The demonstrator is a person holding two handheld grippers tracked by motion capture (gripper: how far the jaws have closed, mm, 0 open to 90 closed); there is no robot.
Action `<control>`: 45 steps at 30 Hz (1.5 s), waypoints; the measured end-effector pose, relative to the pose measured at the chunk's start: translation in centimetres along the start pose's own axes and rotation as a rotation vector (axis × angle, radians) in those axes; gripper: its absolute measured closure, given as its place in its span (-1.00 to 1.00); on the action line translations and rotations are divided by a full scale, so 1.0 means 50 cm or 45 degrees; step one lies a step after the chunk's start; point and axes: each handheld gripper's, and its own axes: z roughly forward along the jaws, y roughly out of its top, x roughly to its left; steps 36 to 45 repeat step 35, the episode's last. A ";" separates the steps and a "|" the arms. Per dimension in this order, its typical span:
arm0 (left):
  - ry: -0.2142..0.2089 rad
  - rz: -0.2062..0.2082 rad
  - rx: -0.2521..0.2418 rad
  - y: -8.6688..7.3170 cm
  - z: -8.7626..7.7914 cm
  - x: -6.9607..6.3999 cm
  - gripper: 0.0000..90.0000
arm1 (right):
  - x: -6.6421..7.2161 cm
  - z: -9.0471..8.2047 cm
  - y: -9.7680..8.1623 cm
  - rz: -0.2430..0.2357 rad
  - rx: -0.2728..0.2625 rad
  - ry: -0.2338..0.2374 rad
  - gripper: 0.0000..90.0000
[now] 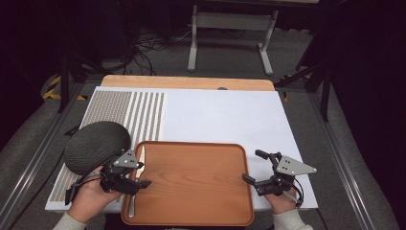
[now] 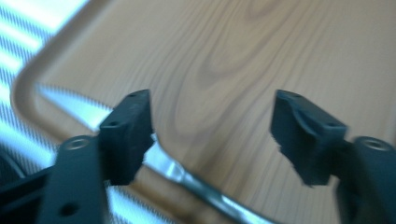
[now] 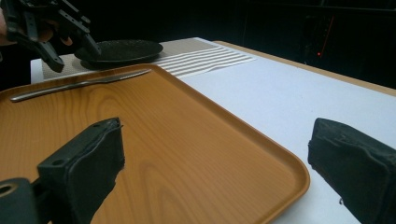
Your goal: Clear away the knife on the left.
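Observation:
A wooden tray (image 1: 201, 187) lies at the near middle of the table. A silver table knife (image 1: 139, 167) rests along the tray's left side, blade pointing away. My left gripper (image 1: 140, 175) hovers right over the knife's handle, open, and its pads do not press on the knife. In the left gripper view the knife (image 2: 187, 176) runs under the spread jaws of my left gripper (image 2: 212, 135), close to the left one. My right gripper (image 1: 255, 166) stands open at the tray's right edge with nothing between its fingers. In the right gripper view my right gripper (image 3: 219, 158) straddles the tray's rim (image 3: 285, 163).
A dark round plate (image 1: 95, 143) sits on a striped placemat (image 1: 143, 115) to the left of the tray, just behind my left hand. A white sheet (image 1: 230, 115) covers the table beyond the tray. A table frame and cables stand on the floor behind.

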 end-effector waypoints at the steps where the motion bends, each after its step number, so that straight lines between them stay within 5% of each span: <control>1: -0.002 0.026 -0.044 -0.002 -0.003 -0.003 -0.46 | 0.001 -0.001 0.001 0.001 -0.003 0.002 -0.91; 3: -0.018 0.055 -0.182 -0.008 -0.013 -0.003 -0.60 | 0.004 -0.001 0.004 -0.005 -0.004 0.005 -0.91; 9: -0.042 0.051 -0.396 -0.028 -0.033 0.002 -0.83 | 0.016 0.002 0.012 -0.028 -0.011 0.021 -0.91; 14: 0.004 0.033 -0.601 -0.071 -0.044 0.004 -0.93 | 0.017 0.000 0.014 -0.036 -0.021 0.023 -0.92; 19: 0.028 0.019 -0.693 -0.109 -0.043 0.005 -0.97 | 0.017 -0.004 0.014 -0.035 -0.036 0.015 -0.92; 24: 0.031 -0.062 -0.791 -0.152 -0.051 0.017 -1.00 | 0.015 -0.006 0.010 -0.028 -0.048 0.010 -0.93; 32: 0.083 -0.127 -0.812 -0.170 -0.047 0.037 -1.00 | 0.011 -0.004 0.003 -0.016 -0.040 0.010 -0.93; 45: 0.072 -0.120 -0.804 -0.167 -0.044 0.037 -1.00 | 0.010 -0.004 0.001 -0.013 -0.038 0.010 -0.93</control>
